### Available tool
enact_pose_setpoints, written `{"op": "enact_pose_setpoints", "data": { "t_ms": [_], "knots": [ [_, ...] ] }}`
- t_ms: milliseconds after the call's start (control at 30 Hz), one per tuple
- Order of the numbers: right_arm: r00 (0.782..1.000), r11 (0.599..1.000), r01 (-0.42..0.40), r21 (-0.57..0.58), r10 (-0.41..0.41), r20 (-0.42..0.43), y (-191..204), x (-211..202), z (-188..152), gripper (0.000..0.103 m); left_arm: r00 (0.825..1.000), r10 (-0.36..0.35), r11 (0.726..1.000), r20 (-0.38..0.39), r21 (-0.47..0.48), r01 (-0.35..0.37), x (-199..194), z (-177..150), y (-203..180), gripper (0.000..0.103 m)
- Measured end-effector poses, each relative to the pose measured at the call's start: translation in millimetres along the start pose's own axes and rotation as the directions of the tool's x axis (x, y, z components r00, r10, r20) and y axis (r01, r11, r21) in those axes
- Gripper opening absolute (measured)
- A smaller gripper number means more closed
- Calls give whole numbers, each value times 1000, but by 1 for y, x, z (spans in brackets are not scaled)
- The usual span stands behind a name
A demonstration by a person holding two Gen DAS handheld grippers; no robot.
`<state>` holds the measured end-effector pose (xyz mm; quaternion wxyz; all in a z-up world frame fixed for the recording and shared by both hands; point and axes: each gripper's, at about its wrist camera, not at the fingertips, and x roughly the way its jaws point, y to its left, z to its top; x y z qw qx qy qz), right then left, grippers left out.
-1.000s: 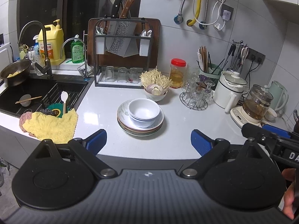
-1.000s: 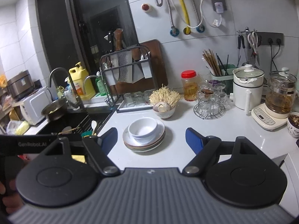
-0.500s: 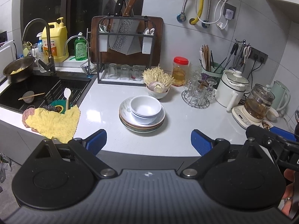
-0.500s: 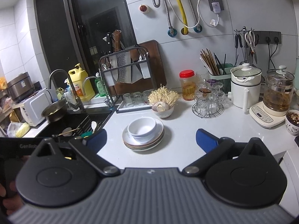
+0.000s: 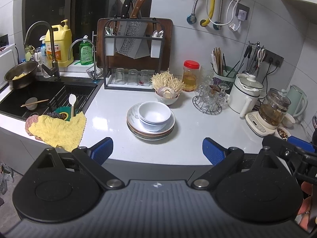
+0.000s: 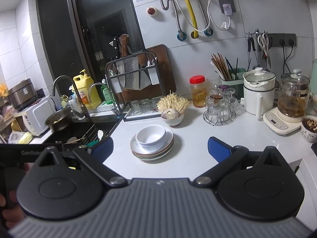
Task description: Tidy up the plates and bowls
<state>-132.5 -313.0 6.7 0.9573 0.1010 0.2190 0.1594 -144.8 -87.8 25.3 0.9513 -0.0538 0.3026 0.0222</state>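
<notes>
A stack of plates (image 5: pixel 134 128) sits in the middle of the white counter, with nested white bowls (image 5: pixel 154 115) on top. It also shows in the right wrist view, plates (image 6: pixel 168 146) under bowls (image 6: pixel 150 135). My left gripper (image 5: pixel 157 151) is open and empty, held back from the counter's front edge, short of the stack. My right gripper (image 6: pixel 160 148) is open and empty, also short of the stack and a bit to its right. Neither touches anything.
A sink (image 5: pixel 39 97) with a bowl and chopsticks lies left, with a yellow cloth (image 5: pixel 57 129) on its edge. A knife rack (image 5: pixel 134 55), mushroom bowl (image 5: pixel 167 95), glass rack (image 5: pixel 210 101), white pot (image 5: pixel 245 95) and glass kettle (image 5: pixel 274 111) stand behind and right.
Both grippers have drawn back and risen a little from the counter. The right gripper's jaws have opened wider. The stack has not moved.
</notes>
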Motion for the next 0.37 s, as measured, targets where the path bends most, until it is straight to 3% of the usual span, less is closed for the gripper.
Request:
{"op": "enact_pose_setpoints", "data": {
  "t_ms": [367],
  "knots": [
    [1000, 1000, 3, -1, -3, 10, -1, -3, -2, 103, 1000, 2, 1000, 3, 24, -2, -2, 2, -3, 99]
  ]
}}
